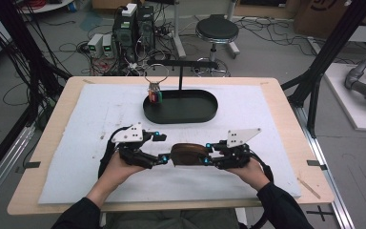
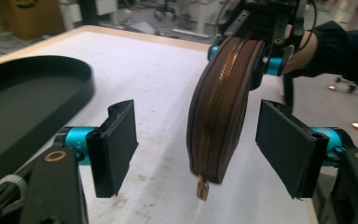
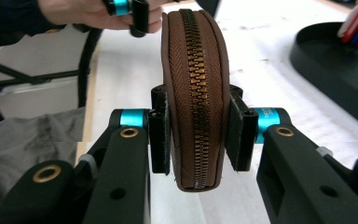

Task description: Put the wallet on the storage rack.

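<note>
brown leather, zipped shut: the zip pouch (image 3: 195, 93) is the reference item, held edge-up just above the white mat (image 1: 76, 157) at the person's side of the table. the right gripper (image 3: 196, 135) is clamped on one end of the pouch, one pad on each flat face, with the brass zipper running between them. the left gripper (image 2: 196, 149) stands released at the opposite end of the pouch: its jaws straddle the end that carries the zip pull tab (image 2: 202, 189), and neither pad touches the leather.

status, as a judgement: lifting and one-sided hold are complete; the second grip is not yet made, and the zipper is closed along all of its visible length. remaining work probably includes closing on the tab.

beyond the pouch lies the black oval tray (image 1: 205, 114). at its left end hangs a bunch of coloured items (image 1: 155, 95), too small to identify.
</note>
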The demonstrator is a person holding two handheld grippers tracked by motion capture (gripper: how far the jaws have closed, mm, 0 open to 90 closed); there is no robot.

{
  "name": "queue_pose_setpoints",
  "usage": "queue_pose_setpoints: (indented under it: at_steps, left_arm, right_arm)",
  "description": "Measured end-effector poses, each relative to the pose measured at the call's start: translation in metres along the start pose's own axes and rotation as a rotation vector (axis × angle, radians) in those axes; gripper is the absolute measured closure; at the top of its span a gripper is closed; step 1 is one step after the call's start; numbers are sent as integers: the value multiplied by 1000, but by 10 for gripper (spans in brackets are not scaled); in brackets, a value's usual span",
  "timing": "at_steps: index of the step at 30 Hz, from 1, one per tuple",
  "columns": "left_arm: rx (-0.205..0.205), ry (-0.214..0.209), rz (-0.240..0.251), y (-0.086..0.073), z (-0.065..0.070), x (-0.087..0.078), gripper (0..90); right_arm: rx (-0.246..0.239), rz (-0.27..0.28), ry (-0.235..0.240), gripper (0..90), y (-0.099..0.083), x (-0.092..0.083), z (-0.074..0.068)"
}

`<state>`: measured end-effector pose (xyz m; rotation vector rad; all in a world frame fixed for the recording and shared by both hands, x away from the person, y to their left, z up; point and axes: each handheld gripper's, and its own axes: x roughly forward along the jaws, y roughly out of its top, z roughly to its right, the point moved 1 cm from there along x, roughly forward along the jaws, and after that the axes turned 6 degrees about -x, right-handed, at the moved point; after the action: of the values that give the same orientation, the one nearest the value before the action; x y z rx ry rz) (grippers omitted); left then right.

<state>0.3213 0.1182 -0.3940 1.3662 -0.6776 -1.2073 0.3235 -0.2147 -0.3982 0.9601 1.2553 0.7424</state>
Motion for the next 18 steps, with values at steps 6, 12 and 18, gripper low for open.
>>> queue_pose_setpoints:
  at_steps: [6,12,18]
  left_arm:
    - [-19,110,38,-6,-2,-25,253]
    - [-49,210,74,-20,-1,-51,246]
    - [-77,268,91,-31,-3,-66,244]
  right_arm:
    - [15,6,-57,674,1,-7,5]
    - [23,12,-109,674,6,-13,11]
    - [33,18,-159,674,13,-20,17]
